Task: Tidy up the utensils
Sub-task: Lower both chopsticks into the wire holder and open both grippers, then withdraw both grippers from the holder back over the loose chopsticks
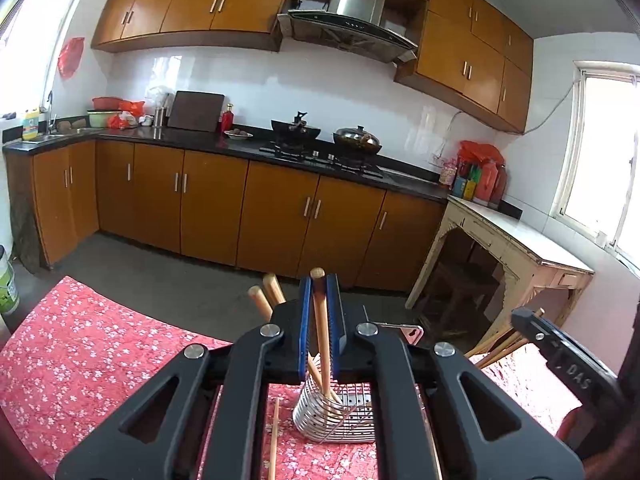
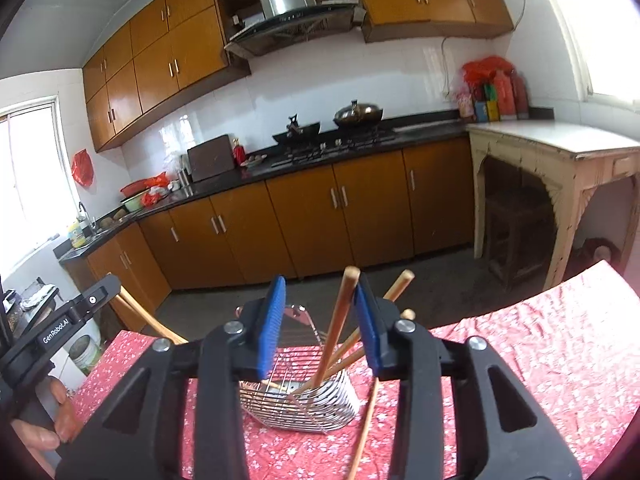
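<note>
The left gripper (image 1: 320,292) has its fingers squeezed tight on a chopstick (image 1: 321,320) standing in the metal basket (image 1: 320,420). The right gripper (image 2: 320,308) has its fingers partly apart around another chopstick (image 2: 340,320), not pinching it.

A table covered with a red floral cloth (image 2: 540,360) fills the lower frame of both views. At lower centre a wire utensil rack (image 2: 304,404) stands on it, with a loose wooden chopstick (image 2: 366,420) lying on the cloth just beside it.

Left hand-held gripper (image 1: 322,280), right hand-held gripper (image 2: 320,286): black frames, blue ribbed pads, silver round screws, white "GenRobot.AI" lettering
</note>
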`<state>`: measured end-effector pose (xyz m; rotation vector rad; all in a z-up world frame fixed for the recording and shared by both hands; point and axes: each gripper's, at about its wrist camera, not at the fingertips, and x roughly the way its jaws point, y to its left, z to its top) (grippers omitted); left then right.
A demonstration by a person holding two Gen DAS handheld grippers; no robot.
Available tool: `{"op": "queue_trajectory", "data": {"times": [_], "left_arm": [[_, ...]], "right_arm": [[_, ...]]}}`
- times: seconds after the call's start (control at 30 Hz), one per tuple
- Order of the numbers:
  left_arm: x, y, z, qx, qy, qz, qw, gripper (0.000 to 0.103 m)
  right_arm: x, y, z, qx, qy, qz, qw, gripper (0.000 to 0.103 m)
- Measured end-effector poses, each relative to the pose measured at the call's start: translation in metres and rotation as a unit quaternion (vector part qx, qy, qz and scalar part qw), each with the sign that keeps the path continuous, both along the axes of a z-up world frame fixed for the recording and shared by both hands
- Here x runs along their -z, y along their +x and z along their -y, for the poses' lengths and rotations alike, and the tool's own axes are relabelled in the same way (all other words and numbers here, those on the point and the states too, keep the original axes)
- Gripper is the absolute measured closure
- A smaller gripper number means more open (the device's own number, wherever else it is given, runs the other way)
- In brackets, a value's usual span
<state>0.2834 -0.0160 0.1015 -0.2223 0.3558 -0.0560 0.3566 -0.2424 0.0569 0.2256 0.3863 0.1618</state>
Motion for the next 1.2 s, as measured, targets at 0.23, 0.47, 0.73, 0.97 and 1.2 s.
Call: {"op": "queue_trajectory", "data": {"times": [0.23, 0.47, 0.73, 0.97, 1.2], "left_arm": [[-0.011, -0.018, -0.012, -0.015, 0.001, 0.012, 0.9998, 0.095], [-0.016, -0.042, -0.029, -0.031, 0.005, 0.019, 0.9993, 0.095], [0.011, -0.076, -0.051, -0.049, 0.025, -0.003, 0.9985, 0.095], [0.069, -0.086, -0.065, -0.069, 0.045, -0.062, 0.9947, 0.072], [0.131, -0.089, -0.065, -0.058, 0.073, -0.132, 0.9869, 0.070]], "right_arm": [[-0.018, -0.032, 0.008, 0.013, -0.013, 0.024, 1.000, 0.064], [-0.021, -0.065, 0.018, 0.019, -0.022, 0.029, 0.999, 0.064], [0.017, -0.106, 0.037, 0.026, -0.038, -0.009, 0.999, 0.064], [0.095, -0.109, 0.043, 0.028, -0.045, -0.095, 0.994, 0.064], [0.159, -0.105, 0.037, 0.021, -0.054, -0.171, 0.983, 0.064]]}}
